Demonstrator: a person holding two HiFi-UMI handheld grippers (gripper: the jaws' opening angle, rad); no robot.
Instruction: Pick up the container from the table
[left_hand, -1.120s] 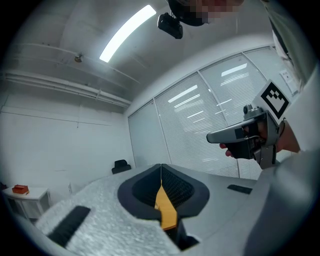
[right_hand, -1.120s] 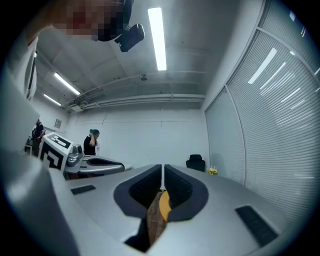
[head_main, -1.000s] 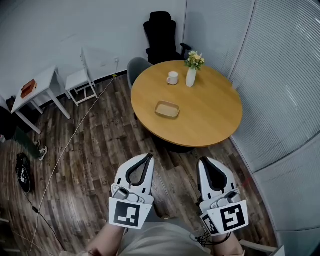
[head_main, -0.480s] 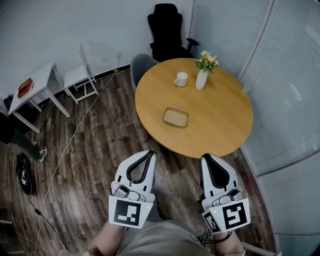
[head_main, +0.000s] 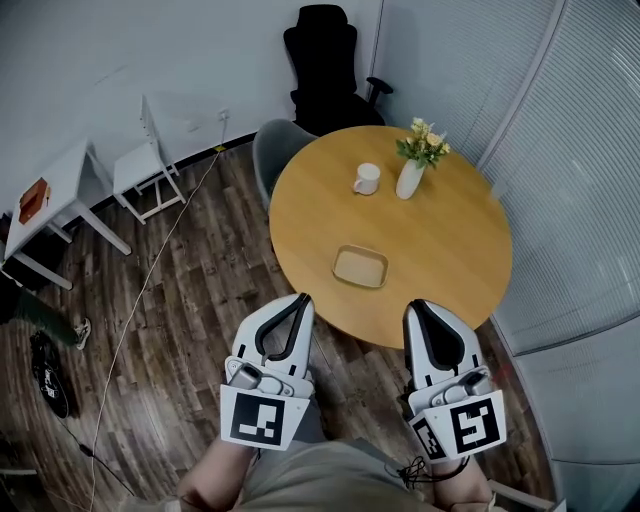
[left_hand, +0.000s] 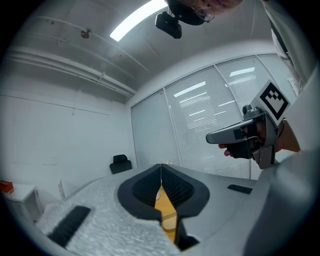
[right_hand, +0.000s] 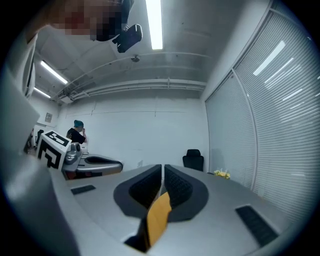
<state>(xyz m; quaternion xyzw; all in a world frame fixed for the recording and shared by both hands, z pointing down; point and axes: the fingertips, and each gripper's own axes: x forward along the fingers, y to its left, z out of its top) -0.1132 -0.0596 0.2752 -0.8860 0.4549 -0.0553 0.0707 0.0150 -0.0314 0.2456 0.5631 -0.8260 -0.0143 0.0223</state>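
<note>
The round bench has a smooth, satin wood top, honey-coloured. On the bench, the container looks matt tan. Around the bench, the floor is dark, grainy wood planking. The left gripper and right gripper have smooth white plastic shells.

Dark plank floor underfoot. Round wooden table sits by the blinds, with a black office chair and a grey chair behind it. White desk and white chair line the white wall. Strip light glows overhead.
</note>
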